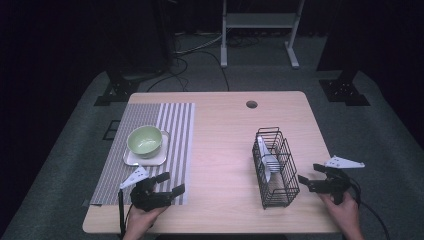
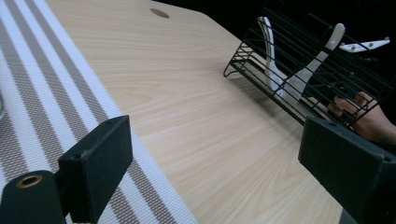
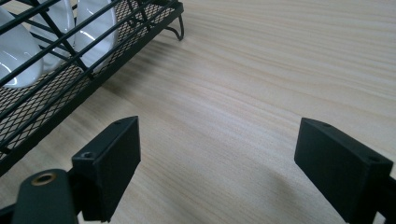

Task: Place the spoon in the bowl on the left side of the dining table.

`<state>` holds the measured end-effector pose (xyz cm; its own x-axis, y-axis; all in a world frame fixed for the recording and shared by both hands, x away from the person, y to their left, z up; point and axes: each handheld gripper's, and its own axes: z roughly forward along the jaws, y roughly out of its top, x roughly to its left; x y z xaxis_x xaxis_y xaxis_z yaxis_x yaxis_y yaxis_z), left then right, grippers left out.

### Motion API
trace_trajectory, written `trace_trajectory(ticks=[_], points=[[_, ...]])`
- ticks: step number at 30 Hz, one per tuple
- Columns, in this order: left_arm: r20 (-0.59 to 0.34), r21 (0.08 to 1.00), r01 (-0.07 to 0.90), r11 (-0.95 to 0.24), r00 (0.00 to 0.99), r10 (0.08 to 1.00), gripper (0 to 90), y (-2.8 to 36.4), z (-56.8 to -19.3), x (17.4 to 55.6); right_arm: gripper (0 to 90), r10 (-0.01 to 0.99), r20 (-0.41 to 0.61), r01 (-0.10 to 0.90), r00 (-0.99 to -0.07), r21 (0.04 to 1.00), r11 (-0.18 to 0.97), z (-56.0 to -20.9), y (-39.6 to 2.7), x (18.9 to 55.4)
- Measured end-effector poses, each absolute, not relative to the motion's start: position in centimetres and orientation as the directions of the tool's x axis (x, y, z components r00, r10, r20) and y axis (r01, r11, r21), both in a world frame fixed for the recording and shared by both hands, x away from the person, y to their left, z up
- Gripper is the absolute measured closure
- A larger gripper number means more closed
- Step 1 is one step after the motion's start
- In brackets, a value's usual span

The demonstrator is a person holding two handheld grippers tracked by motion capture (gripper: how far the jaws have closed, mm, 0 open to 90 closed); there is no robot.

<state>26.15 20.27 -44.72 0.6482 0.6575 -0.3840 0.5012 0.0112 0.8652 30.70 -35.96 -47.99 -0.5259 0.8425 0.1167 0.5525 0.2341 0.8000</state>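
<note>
Looking down from the high view, I see a black wire rack (image 1: 275, 167) standing on the right half of the counter (image 1: 220, 145), with white spoons (image 1: 266, 159) leaning inside it. On the left half lies a striped mat (image 1: 175, 135), and on it a green bowl (image 1: 145, 140) sits on a small white square plate (image 1: 159, 159).

My left gripper (image 1: 170, 184) hovers at the mat's near edge, jaws apart and holding nothing. My right gripper (image 1: 311, 176) sits just right of the rack, jaws also spread wide and empty.

From the left gripper view, the rack (image 2: 299, 56) shows from the side: two white spoons (image 2: 303, 74) stand tilted against the wires, and the hand (image 2: 369, 116) holding the other gripper shows through the mesh beyond. The mat's (image 2: 46, 102) grey and white stripes run under the left jaw.

From the right gripper view, the rack's (image 3: 70, 79) fine mesh floor and small wire foot are clear, with glossy spoon bowls (image 3: 56, 28) resting on the mesh, detail the high view is too far off to give.

The counter is pale wood grain with a round cable hole (image 1: 251, 104) near its far edge. Around it is grey carpet (image 1: 350, 130), a white frame (image 1: 260, 30) and dark surroundings.
</note>
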Motion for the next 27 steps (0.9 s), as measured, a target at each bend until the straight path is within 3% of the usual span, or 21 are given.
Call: trace_trajectory(ticks=[27], points=[[-0.334, 0.879, 0.467, -0.101, 0.752, 0.569, 9.0, 14.4, -41.6, 27.5, 13.4, 0.850, 0.121, 0.546, -0.512, 0.810, 0.213, -47.8, -36.3, 30.6]])
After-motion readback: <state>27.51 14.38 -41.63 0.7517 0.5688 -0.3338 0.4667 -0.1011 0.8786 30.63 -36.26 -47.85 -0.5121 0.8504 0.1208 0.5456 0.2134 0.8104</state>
